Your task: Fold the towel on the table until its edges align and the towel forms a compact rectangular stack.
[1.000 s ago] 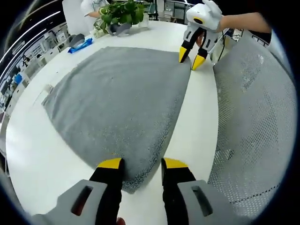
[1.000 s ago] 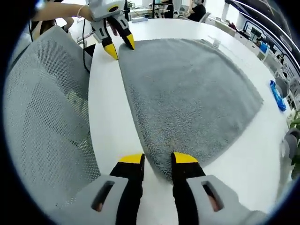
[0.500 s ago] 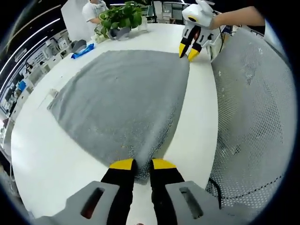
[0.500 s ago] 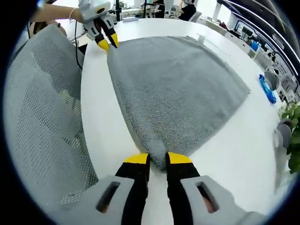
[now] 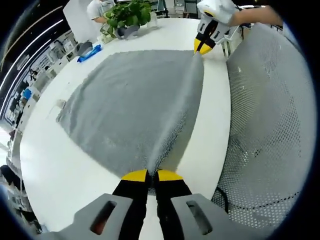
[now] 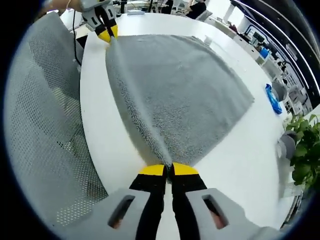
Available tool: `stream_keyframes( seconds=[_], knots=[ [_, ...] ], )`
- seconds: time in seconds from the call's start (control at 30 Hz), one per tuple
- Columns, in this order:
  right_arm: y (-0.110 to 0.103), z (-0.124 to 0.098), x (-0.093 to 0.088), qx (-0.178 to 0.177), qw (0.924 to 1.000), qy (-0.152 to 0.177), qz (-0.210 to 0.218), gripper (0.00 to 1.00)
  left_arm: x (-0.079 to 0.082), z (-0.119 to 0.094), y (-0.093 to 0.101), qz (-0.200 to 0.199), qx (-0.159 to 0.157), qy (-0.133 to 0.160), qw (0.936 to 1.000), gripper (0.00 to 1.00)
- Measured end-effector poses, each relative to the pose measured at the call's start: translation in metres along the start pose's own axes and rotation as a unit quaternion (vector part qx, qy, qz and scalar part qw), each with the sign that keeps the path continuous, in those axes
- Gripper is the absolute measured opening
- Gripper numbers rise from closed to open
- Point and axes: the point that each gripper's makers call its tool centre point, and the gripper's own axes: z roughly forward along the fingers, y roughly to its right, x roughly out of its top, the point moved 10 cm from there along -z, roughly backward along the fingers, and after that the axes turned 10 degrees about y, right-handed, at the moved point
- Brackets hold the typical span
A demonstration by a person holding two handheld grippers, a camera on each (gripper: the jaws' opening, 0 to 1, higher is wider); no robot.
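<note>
A grey towel lies spread on the white table; in the right gripper view the towel reaches toward the far side. My left gripper is shut on the towel's near corner, and that corner is lifted off the table. My right gripper is shut on the other near corner. The edge between both corners is raised and stretched taut. The right gripper appears at the top of the left gripper view, and the left gripper at the top left of the right gripper view.
A grey mesh chair back stands close along the table edge by the raised towel side, seen also as the chair. A potted plant and a blue object sit at the far end; plant at the right.
Both grippers have closed on the towel's near corners and lifted them, pulling the edge between them taut above the table.
</note>
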Motion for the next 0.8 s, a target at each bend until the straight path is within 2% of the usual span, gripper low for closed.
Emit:
stream_keyframes(
  seconds=[0.2,0.33,0.4,0.57,0.8],
  knots=[
    [-0.004,-0.018,0.006,-0.008,0.9992,0.013,0.036,0.01,0.008,-0.018,0.006,-0.02,0.015,0.003,0.9997,0.05],
    [-0.008,-0.025,0.005,-0.005,0.9967,0.031,0.075,0.01,0.009,-0.025,0.009,-0.004,0.03,0.003,0.9995,0.05],
    [-0.008,-0.027,0.005,-0.007,0.9958,0.035,0.084,0.01,0.011,-0.028,0.01,-0.014,0.032,0.001,0.9994,0.05],
    [-0.008,-0.034,0.006,-0.008,0.9948,0.034,0.096,0.01,0.016,-0.038,0.01,-0.067,0.042,0.013,0.9968,0.05],
    [-0.008,-0.049,0.013,-0.004,0.9935,0.041,0.107,0.01,0.023,-0.053,0.011,-0.07,0.042,0.016,0.9966,0.05]
  ],
)
